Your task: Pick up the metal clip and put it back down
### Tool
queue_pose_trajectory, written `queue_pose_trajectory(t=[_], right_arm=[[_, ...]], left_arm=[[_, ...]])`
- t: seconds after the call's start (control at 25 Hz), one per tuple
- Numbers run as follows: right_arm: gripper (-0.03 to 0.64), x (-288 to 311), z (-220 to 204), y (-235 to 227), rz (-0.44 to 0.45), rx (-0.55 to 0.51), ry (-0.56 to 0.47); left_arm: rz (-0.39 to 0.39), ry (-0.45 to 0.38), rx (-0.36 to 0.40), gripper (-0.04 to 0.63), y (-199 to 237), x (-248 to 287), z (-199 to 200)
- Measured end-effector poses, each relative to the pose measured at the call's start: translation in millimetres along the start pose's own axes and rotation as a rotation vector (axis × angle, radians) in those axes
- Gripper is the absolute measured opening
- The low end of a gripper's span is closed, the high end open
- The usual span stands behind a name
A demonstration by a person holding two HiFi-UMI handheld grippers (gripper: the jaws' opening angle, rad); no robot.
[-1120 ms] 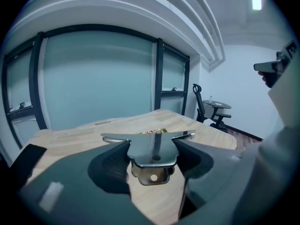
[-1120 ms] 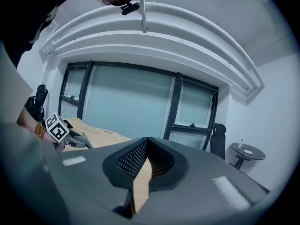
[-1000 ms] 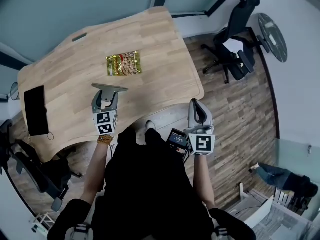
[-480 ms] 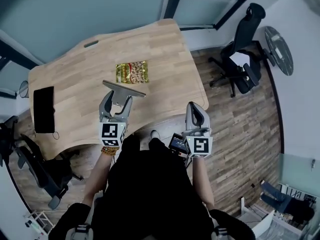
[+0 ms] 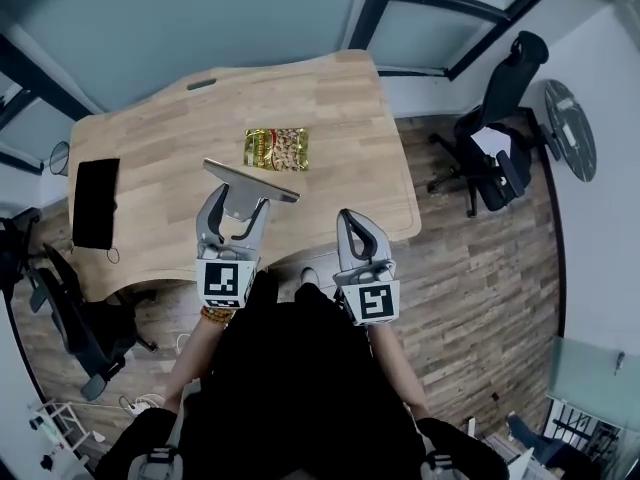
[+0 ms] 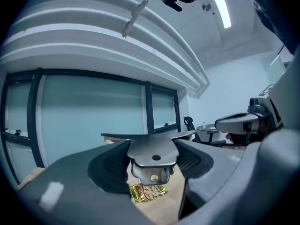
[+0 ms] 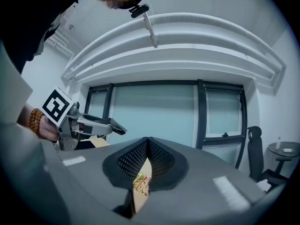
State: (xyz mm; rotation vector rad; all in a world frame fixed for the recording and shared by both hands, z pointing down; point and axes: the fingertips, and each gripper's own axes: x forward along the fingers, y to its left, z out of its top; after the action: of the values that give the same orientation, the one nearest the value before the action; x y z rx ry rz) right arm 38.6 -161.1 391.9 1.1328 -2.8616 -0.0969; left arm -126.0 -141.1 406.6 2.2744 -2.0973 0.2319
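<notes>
The metal clip [image 5: 250, 180], a wide flat grey bar with a sprung body, hangs in the air above the wooden table [image 5: 150, 158]. My left gripper [image 5: 236, 206] is shut on it. In the left gripper view the clip [image 6: 152, 153] fills the space between the jaws of that gripper [image 6: 152, 167], its bar lying crosswise over them. My right gripper [image 5: 352, 224] is shut with nothing in it, held off the table's front edge, to the right of the left one. In its own view the right gripper [image 7: 147, 146] shows its pads pressed together.
A yellow snack packet [image 5: 277, 149] lies on the table beyond the clip. A black flat device [image 5: 97, 189] rests at the table's left end. Office chairs stand at the right [image 5: 495, 148] and lower left [image 5: 60, 308] on the wooden floor.
The left gripper has risen toward the camera with the clip in it. The right gripper has moved left, closer to the left one.
</notes>
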Motion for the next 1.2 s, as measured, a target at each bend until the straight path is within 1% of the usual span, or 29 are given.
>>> queue_pose_trajectory(t=[0.12, 0.32, 0.76, 1.04, 1.2], right_arm=[[0.021, 6, 2, 13, 0.046, 0.003, -0.010], [0.021, 14, 1, 23, 0.092, 0.014, -0.011], [0.021, 28, -4, 41, 0.174, 0.020, 0.005], [0.021, 34, -3, 45, 0.199, 0.022, 0.002], [0.021, 37, -3, 44, 0.201, 0.026, 0.007]], left_arm=[[0.014, -0.007, -0.006, 0.305, 0, -1, 3], [0.053, 0.015, -0.020, 0.305, 7, -5, -6], [0.127, 0.030, -0.052, 0.305, 24, -18, -15], [0.159, 0.034, -0.059, 0.305, 33, -22, -18], [0.164, 0.041, -0.058, 0.305, 34, -21, -19]])
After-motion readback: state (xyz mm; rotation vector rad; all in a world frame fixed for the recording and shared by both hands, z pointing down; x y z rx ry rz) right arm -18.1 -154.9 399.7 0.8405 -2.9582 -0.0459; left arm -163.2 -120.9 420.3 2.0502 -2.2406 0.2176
